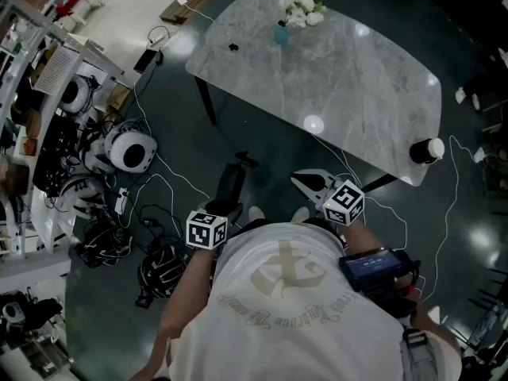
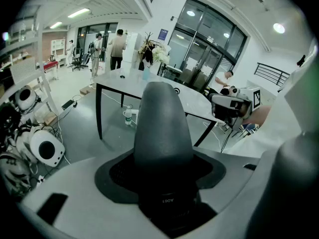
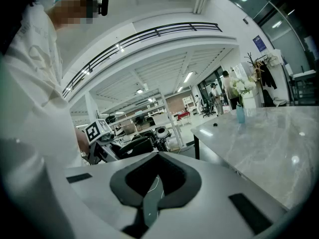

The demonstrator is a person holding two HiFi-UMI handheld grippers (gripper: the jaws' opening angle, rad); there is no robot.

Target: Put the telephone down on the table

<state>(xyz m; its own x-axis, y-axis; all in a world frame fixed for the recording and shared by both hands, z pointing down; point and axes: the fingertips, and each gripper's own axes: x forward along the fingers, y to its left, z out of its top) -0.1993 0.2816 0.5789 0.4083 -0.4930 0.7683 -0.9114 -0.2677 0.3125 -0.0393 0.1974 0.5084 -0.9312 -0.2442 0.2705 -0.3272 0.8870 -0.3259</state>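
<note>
**Head view.**
- Table (image 1: 373, 94): grey marbled top. It carries a vase of white flowers (image 1: 299, 10) at its far edge, a small black item (image 1: 232, 47) towards its far left corner, and a white cylinder (image 1: 429, 150) at its near right corner.
- Left gripper (image 1: 226, 203): short of the table's near edge, over the floor. It is closed round a dark telephone (image 1: 232, 182), which points towards the table but does not touch it.
- Right gripper (image 1: 306, 182): white, just short of the table's near edge, with its tips drawn together.
- Cables (image 1: 171, 182): strewn on the floor to the left of the table.

**Left gripper view.**
- The telephone (image 2: 162, 128) fills the middle, clamped upright between the jaws. The table (image 2: 192, 102) stands beyond it.
- The right gripper (image 2: 230, 106) shows level with the table's near corner.

**Right gripper view.**
- The jaws are closed to a thin slit with nothing between them.
- The table (image 3: 269, 138) lies to the right. The left gripper (image 3: 99, 138) and the telephone (image 3: 132, 146) are to the table's left, clear of its top.
</note>
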